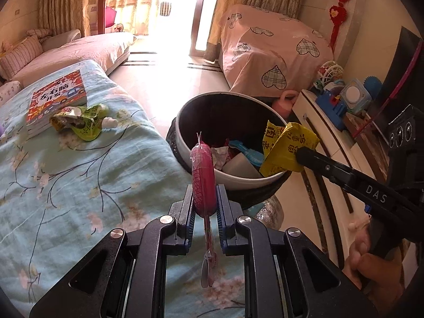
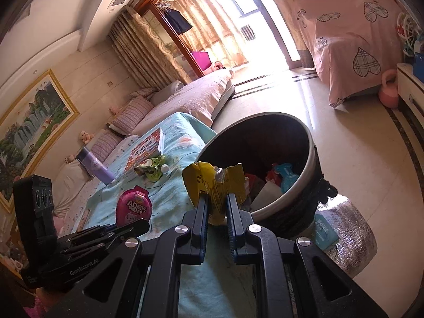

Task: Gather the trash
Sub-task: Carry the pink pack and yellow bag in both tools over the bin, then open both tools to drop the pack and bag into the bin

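My left gripper (image 1: 204, 198) is shut on a pink snack packet (image 1: 202, 177), held edge-on above the blue flowered cloth, just short of the bin; it also shows in the right wrist view (image 2: 133, 208). My right gripper (image 2: 216, 204) is shut on a crumpled yellow wrapper (image 2: 214, 180) and holds it over the near rim of the round trash bin (image 2: 310, 159). In the left wrist view the wrapper (image 1: 286, 145) hangs at the bin's right rim (image 1: 182, 137). The bin holds several scraps. A green wrapper (image 1: 79, 122) lies on the cloth beside a book.
A book (image 1: 57, 98) and a purple bottle (image 2: 96, 167) lie on the blue cloth (image 1: 79, 185). A white cabinet (image 1: 318, 122) with toys stands right of the bin. A pink-covered block (image 1: 270, 53), a pink kettlebell (image 2: 388, 92) and a sofa (image 1: 79, 50) stand beyond.
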A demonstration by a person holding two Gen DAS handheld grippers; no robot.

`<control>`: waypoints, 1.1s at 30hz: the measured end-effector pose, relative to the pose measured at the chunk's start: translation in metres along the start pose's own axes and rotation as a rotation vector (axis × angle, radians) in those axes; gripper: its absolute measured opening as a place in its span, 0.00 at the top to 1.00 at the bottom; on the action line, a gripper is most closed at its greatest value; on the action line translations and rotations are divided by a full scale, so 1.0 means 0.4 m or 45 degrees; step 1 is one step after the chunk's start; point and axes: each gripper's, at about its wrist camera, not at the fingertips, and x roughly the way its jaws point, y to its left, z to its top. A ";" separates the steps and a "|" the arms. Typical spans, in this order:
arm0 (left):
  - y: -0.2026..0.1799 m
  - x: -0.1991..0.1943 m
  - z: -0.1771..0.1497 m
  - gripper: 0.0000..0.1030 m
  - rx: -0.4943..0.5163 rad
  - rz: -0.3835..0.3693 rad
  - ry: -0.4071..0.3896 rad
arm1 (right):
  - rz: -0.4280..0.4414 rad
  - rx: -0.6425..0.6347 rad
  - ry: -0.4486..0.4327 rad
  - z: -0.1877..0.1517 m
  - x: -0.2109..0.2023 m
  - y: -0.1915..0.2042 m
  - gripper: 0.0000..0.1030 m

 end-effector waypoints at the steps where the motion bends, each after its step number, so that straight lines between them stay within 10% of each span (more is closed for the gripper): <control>1: -0.005 0.004 0.009 0.87 0.005 -0.005 0.000 | -0.005 0.002 -0.003 0.007 0.003 -0.006 0.87; 33: -0.045 0.187 0.134 0.87 0.051 -0.081 0.084 | -0.132 -0.049 0.081 0.123 0.117 -0.096 0.88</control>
